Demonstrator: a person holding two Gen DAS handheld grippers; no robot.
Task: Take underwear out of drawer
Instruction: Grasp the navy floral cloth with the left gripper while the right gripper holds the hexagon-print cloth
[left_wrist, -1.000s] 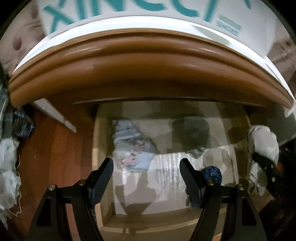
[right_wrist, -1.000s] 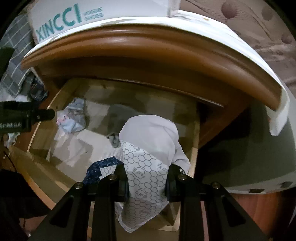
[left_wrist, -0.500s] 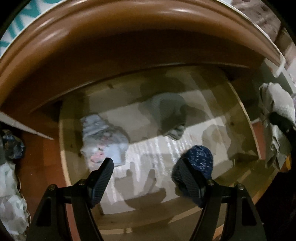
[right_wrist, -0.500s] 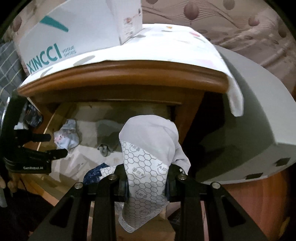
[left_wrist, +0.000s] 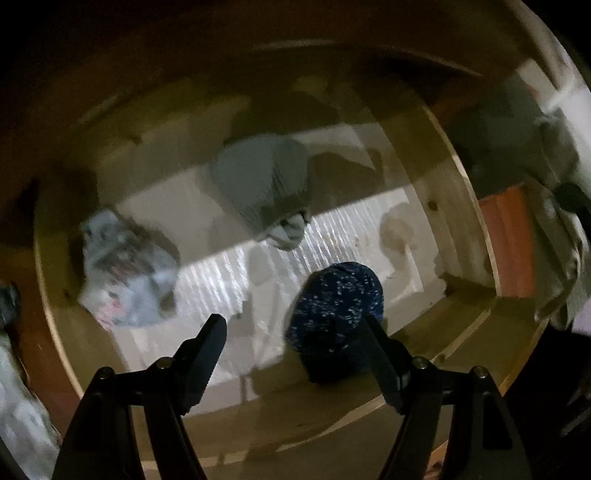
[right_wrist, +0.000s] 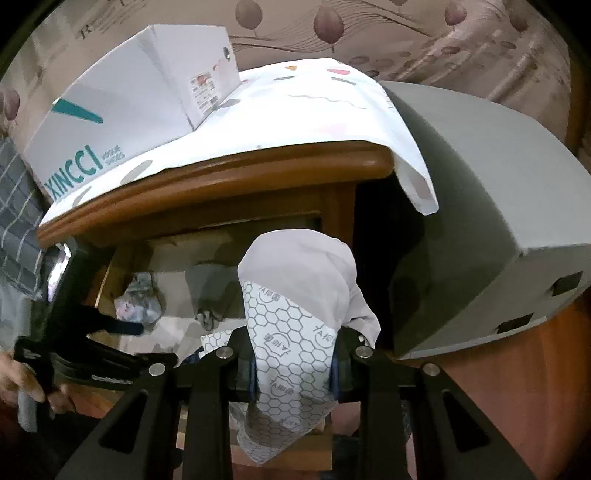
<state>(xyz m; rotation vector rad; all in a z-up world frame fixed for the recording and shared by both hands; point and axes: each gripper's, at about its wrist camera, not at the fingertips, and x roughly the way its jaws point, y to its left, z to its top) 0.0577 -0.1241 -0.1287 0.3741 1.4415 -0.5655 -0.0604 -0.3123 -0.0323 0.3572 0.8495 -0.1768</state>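
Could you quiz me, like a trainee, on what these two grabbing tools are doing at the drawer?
1. True or false: the right gripper has its jaws shut on a white garment.
2. How many garments lie in the drawer under the left gripper? A) one B) three C) five
3. Fill in: the garment nearest the left gripper's jaws is the ____ one.

Key: 1. True. 2. B: a pale bundle, a grey garment and a dark blue speckled garment. 3. Dark blue speckled.
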